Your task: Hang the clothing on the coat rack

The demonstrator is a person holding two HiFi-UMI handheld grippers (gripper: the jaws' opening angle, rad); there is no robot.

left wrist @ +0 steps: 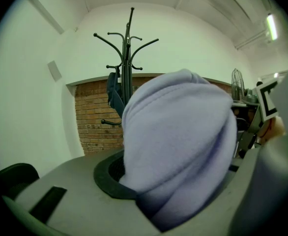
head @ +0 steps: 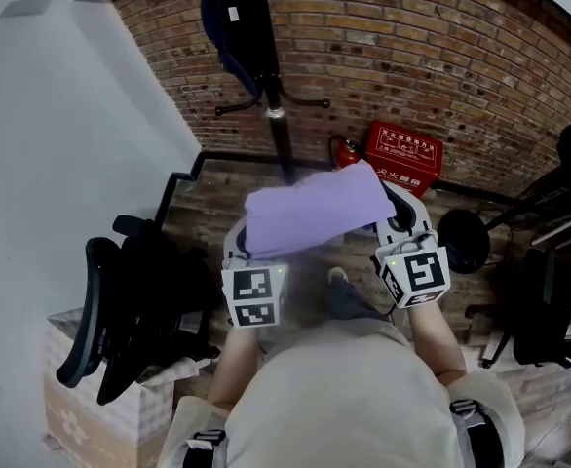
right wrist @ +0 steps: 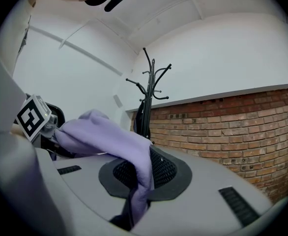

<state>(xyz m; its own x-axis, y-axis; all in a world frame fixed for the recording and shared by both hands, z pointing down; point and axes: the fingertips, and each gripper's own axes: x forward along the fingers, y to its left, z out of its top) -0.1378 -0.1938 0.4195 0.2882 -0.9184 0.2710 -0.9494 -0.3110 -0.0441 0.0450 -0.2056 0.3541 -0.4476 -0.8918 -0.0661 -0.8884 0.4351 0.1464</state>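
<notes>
Lilac fleece garment (head: 315, 208) sits pinched in left gripper (left wrist: 151, 208) and right gripper (right wrist: 129, 210). Coat rack (head: 278, 130) stands at 12 o'clock.

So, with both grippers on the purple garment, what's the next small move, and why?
Probably step forward and lift the purple garment toward the coat rack. The left gripper and right gripper are each shut on it, and the rack stands ahead, apart from the cloth, with free hooks showing.
</notes>
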